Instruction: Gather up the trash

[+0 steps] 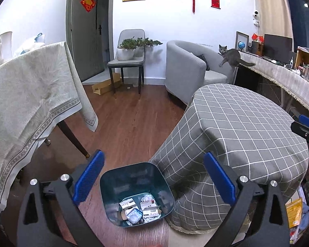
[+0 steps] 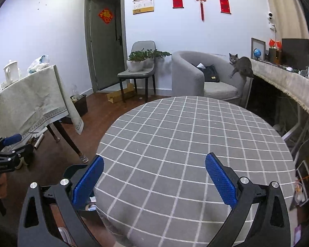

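Observation:
A teal trash bin [image 1: 113,187] stands on the wood floor beside the round table with the grey checked cloth [image 1: 247,127]. Several pieces of trash [image 1: 140,210], small cartons and crumpled foil, lie in its bottom. My left gripper [image 1: 154,177] is open and empty, held above the bin. My right gripper [image 2: 154,180] is open and empty over the checked cloth [image 2: 195,135], which shows nothing on it. The bin's rim [image 2: 72,169] peeks out behind the right gripper's left finger. The left gripper also shows in the right wrist view [image 2: 6,150] at the far left.
A table with a cream cloth [image 1: 26,103] stands at the left, its dark leg [image 1: 72,138] near the bin. A grey armchair [image 1: 187,68], a chair with potted plants [image 1: 129,51] and a flat cardboard box [image 1: 105,86] are by the far wall. A grey cat [image 1: 230,56] perches on the long side table [image 1: 282,76].

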A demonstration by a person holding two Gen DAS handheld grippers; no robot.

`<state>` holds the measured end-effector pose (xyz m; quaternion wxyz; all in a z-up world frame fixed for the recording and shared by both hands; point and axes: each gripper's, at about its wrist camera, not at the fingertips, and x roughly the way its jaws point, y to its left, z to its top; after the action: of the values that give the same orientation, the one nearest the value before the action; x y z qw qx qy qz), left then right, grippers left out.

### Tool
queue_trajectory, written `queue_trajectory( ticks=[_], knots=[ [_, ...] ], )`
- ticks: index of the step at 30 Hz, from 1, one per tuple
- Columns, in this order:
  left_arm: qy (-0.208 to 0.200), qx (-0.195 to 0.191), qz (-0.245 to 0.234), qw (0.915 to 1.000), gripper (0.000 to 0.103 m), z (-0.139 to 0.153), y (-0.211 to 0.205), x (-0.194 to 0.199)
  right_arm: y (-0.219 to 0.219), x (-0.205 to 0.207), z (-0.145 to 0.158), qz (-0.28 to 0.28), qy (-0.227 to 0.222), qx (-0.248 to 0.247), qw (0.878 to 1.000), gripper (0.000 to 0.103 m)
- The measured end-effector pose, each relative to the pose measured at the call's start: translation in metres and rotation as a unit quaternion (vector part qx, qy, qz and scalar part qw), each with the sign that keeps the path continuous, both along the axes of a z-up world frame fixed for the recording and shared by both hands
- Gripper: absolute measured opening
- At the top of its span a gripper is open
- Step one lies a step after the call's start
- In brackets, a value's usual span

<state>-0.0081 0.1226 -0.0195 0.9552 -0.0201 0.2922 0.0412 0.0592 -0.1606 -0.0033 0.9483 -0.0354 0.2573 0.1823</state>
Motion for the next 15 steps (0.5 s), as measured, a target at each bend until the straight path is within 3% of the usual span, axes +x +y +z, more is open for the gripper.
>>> queue_trajectory(
  ticks=[15],
  knots=[
    [-0.008, 0.016, 0.01, 0.9998, 0.1, -0.002, -0.011, 0.001, -0.007, -0.013, 0.011, 0.046, -0.016, 0.021, 0.999, 0.1]
  ],
)
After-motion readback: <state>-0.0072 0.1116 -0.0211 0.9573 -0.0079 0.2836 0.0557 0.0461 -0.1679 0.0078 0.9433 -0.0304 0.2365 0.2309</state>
